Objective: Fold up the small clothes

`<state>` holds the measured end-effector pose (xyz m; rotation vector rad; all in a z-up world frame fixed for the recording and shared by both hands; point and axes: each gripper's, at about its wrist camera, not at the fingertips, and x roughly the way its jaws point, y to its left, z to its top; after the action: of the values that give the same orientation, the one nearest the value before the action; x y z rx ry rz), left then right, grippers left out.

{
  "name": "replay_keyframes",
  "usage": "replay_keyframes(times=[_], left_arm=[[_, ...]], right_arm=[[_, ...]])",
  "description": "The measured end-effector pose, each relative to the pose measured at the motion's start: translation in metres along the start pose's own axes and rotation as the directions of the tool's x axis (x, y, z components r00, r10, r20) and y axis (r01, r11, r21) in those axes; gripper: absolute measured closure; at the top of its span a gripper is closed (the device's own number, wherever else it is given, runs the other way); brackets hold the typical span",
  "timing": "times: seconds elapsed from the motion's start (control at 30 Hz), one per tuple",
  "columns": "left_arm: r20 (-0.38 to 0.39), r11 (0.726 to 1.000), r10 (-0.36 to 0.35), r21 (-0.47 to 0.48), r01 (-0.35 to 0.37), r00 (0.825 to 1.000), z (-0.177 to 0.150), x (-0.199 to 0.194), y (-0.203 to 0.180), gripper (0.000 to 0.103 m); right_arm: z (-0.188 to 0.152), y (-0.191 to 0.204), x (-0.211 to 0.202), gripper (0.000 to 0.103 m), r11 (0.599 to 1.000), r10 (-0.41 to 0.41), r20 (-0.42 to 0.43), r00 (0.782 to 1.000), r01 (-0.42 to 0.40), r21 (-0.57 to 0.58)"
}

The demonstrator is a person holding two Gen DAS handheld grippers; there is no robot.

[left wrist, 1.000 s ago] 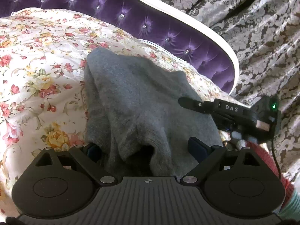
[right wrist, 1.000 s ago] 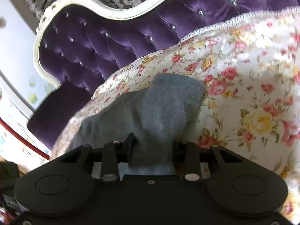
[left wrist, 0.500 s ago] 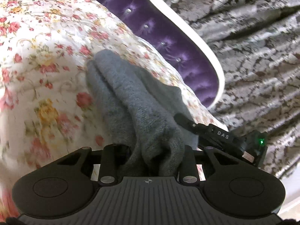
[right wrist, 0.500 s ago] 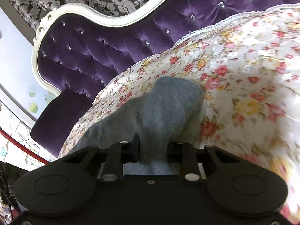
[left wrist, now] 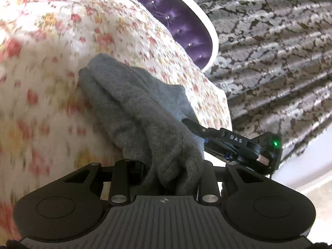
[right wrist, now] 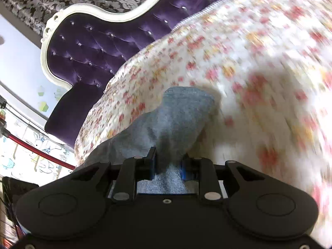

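A small grey knitted garment (left wrist: pixel 132 103) lies bunched on the floral bedspread (left wrist: pixel 51 41). My left gripper (left wrist: pixel 168 172) is shut on a thick wad of its near edge, which drapes over the right finger. In the right wrist view the same grey garment (right wrist: pixel 176 122) runs away from the camera, and my right gripper (right wrist: pixel 168 167) is shut on a narrow pinch of it between the blue pads. The right gripper (left wrist: pixel 232 143) also shows in the left wrist view, at the garment's right side. Both views are blurred by motion.
A purple tufted headboard with a white frame (right wrist: pixel 87 47) rises behind the bed. Patterned grey curtains (left wrist: pixel 269 51) hang to the right. The bedspread's edge drops off at the right (left wrist: pixel 224 108), with pale floor (left wrist: pixel 311 186) below. A red pole (right wrist: pixel 41 153) and printed panels stand at the left.
The left jaws, wide a second ago, have closed on the garment's edge. Both grippers have pulled the cloth across the bed, and it has drawn from a spread sheet into a narrow bundle.
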<state>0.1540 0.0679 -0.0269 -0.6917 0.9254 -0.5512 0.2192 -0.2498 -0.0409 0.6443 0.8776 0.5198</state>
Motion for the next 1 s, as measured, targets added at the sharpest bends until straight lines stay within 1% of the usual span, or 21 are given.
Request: replay_keyframes(times=[0.07, 0.1, 0.13, 0.2, 0.23, 0.27, 0.3, 0.37, 0.4, 0.43, 0.47, 0.53, 0.63, 0.67, 0.7, 0.73, 0.8, 0.83, 0.87, 0.93, 1.0], left_arm=[[0.009, 0.996, 0.07, 0.051, -0.07, 0.998, -0.01, -0.002, -0.004, 0.07], [0.025, 0.991, 0.112, 0.076, -0.113, 0.993, -0.015, -0.002, -0.004, 0.069], [0.043, 0.984, 0.146, 0.097, -0.149, 0.988, -0.018, -0.003, -0.002, 0.068], [0.081, 0.968, 0.207, 0.13, -0.217, 0.975, -0.024, -0.006, 0.003, 0.06], [0.097, 0.961, 0.224, 0.142, -0.236, 0.97, -0.026, -0.006, 0.004, 0.056], [0.114, 0.956, 0.232, 0.156, -0.248, 0.966, -0.028, -0.006, 0.004, 0.054], [0.13, 0.95, 0.241, 0.172, -0.261, 0.962, -0.031, -0.006, 0.003, 0.053], [0.166, 0.929, 0.275, 0.207, -0.306, 0.947, -0.037, -0.009, -0.002, 0.042], [0.19, 0.909, 0.3, 0.241, -0.341, 0.935, -0.044, -0.015, -0.006, 0.041], [0.22, 0.888, 0.317, 0.272, -0.37, 0.923, -0.048, -0.018, -0.01, 0.041], [0.253, 0.867, 0.329, 0.3, -0.397, 0.91, -0.055, -0.025, -0.015, 0.041], [0.325, 0.811, 0.36, 0.354, -0.465, 0.875, -0.065, -0.037, -0.029, 0.042], [0.43, 0.725, 0.373, 0.418, -0.548, 0.822, -0.076, -0.054, -0.049, 0.041], [0.455, 0.706, 0.37, 0.429, -0.563, 0.81, -0.077, -0.056, -0.055, 0.041], [0.472, 0.695, 0.364, 0.437, -0.571, 0.803, -0.078, -0.058, -0.06, 0.041], [0.483, 0.687, 0.352, 0.448, -0.572, 0.801, -0.078, -0.058, -0.065, 0.041], [0.485, 0.686, 0.324, 0.471, -0.555, 0.812, -0.077, -0.052, -0.073, 0.041], [0.485, 0.687, 0.314, 0.477, -0.548, 0.816, -0.076, -0.047, -0.075, 0.041], [0.482, 0.687, 0.309, 0.483, -0.543, 0.82, -0.074, -0.042, -0.077, 0.041], [0.47, 0.686, 0.303, 0.496, -0.532, 0.829, -0.072, -0.029, -0.08, 0.041], [0.462, 0.682, 0.312, 0.499, -0.534, 0.83, -0.069, -0.015, -0.078, 0.041]], right_arm=[[-0.012, -0.002, -0.005, 0.067, 1.0, -0.012, 0.014, 1.0, 0.012, -0.002], [-0.016, -0.003, -0.007, 0.065, 1.0, -0.028, 0.029, 0.999, 0.028, -0.009], [-0.019, -0.004, -0.008, 0.064, 0.999, -0.045, 0.047, 0.998, 0.046, -0.018], [-0.022, -0.005, -0.007, 0.061, 0.994, -0.093, 0.09, 0.992, 0.097, -0.045], [-0.024, -0.006, -0.006, 0.054, 0.99, -0.121, 0.113, 0.986, 0.128, -0.06], [-0.026, -0.006, -0.003, 0.051, 0.983, -0.151, 0.136, 0.979, 0.163, -0.08], [-0.028, -0.007, -0.001, 0.051, 0.977, -0.173, 0.157, 0.972, 0.19, -0.095], [-0.031, -0.008, 0.0, 0.052, 0.972, -0.185, 0.203, 0.961, 0.21, -0.108], [-0.033, -0.009, -0.002, 0.05, 0.968, -0.195, 0.222, 0.955, 0.224, -0.115], [-0.036, -0.01, -0.006, 0.046, 0.963, -0.207, 0.243, 0.948, 0.242, -0.122], [-0.038, -0.008, -0.01, 0.044, 0.959, -0.212, 0.268, 0.94, 0.253, -0.13], [-0.044, -0.004, -0.024, 0.044, 0.956, -0.194, 0.308, 0.932, 0.249, -0.153], [-0.054, 0.016, -0.044, 0.044, 0.93, -0.166, 0.361, 0.918, 0.267, -0.253], [-0.058, 0.025, -0.05, 0.045, 0.917, -0.152, 0.374, 0.915, 0.272, -0.293], [-0.061, 0.033, -0.055, 0.045, 0.904, -0.139, 0.383, 0.913, 0.275, -0.327], [-0.066, 0.041, -0.059, 0.045, 0.892, -0.124, 0.387, 0.914, 0.274, -0.361], [-0.076, 0.057, -0.063, 0.048, 0.868, -0.089, 0.38, 0.921, 0.259, -0.423], [-0.081, 0.063, -0.063, 0.053, 0.856, -0.081, 0.37, 0.926, 0.254, -0.449], [-0.087, 0.07, -0.062, 0.061, 0.843, -0.084, 0.358, 0.93, 0.258, -0.472], [-0.095, 0.078, -0.057, 0.068, 0.828, -0.094, 0.331, 0.939, 0.258, -0.497], [-0.103, 0.08, -0.052, 0.068, 0.826, -0.097, 0.305, 0.948, 0.247, -0.507]])
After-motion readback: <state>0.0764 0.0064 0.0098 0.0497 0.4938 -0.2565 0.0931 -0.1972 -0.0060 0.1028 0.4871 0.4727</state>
